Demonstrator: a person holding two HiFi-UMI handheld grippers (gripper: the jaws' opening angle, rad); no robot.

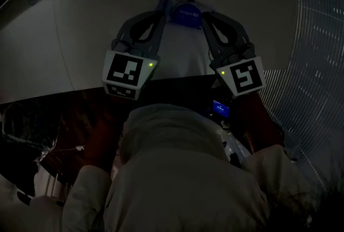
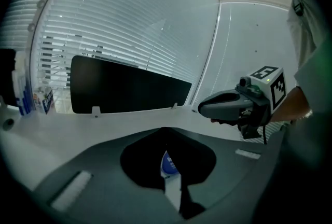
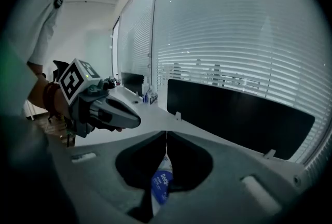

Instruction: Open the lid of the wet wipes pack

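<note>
Head view: both hands reach forward over the white tabletop (image 1: 59,37). The left gripper (image 1: 163,8) and right gripper (image 1: 207,17) angle inward, and their tips meet at the 2 ends of the blue wet wipes pack (image 1: 186,13). I cannot tell whether the pack rests on the tabletop.

Left gripper view: the left gripper (image 2: 166,132) tilts slightly downward. Its jaws are clenched, tips together, pinching the wet wipes pack (image 2: 168,165) edge-on. The right gripper (image 2: 203,109) points in from the right.

Right gripper view: the right gripper (image 3: 166,136) also tilts downward. Its jaws are clenched on the pack (image 3: 162,184), which shows below the tips. The left gripper (image 3: 136,120) comes in from the left, with a bare wrist behind it.
</note>
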